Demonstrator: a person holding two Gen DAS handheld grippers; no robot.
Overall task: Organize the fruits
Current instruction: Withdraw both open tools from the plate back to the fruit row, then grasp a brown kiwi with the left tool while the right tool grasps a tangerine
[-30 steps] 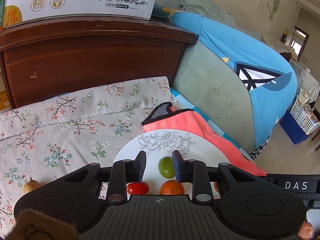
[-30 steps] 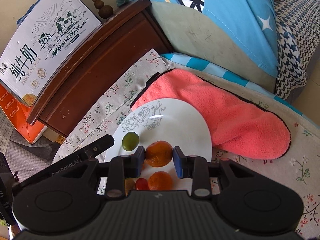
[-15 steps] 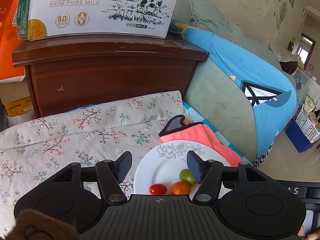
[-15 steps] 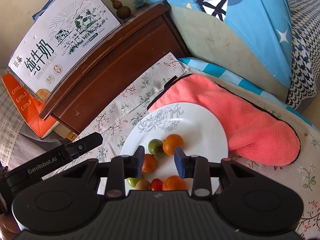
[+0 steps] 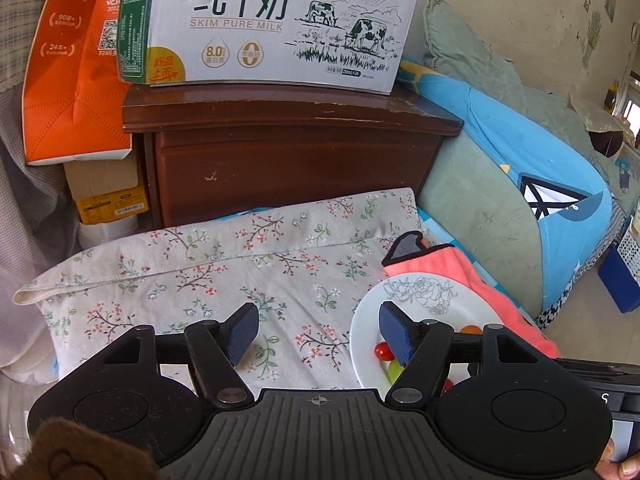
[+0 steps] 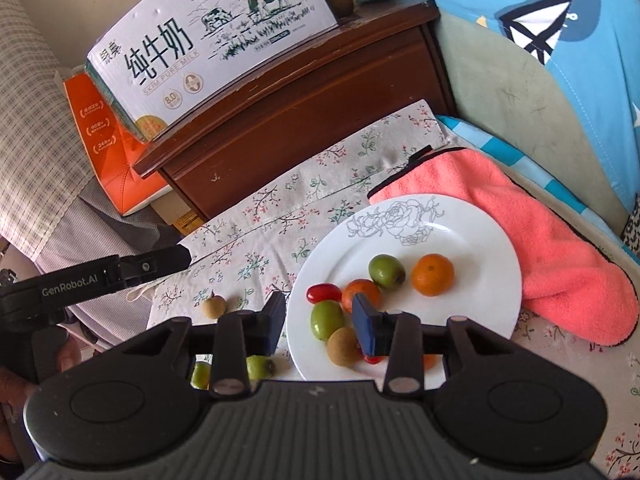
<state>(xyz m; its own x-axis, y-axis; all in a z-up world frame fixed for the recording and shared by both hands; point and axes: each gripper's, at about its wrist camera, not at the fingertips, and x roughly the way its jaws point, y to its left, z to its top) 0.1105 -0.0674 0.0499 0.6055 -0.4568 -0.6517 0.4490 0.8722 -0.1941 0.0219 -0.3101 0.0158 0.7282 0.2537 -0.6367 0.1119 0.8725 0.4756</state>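
A white plate with a rose drawing lies on the floral cloth and holds several fruits: an orange, green fruits, a cherry tomato and a brown longan. My right gripper is open and empty, held above the plate's near left rim. A longan and two green fruits lie on the cloth left of the plate. My left gripper is open and empty over the cloth, left of the plate. The left gripper also shows in the right wrist view.
A pink towel lies under the plate's right side. A brown wooden cabinet stands behind the cloth with a milk carton box on top. An orange box is at the left. Blue and grey cushions stand at the right.
Both grippers have pulled back and up from the plate. The left opened wide and swung left off the plate. The right let go of the orange, which now lies on the plate.
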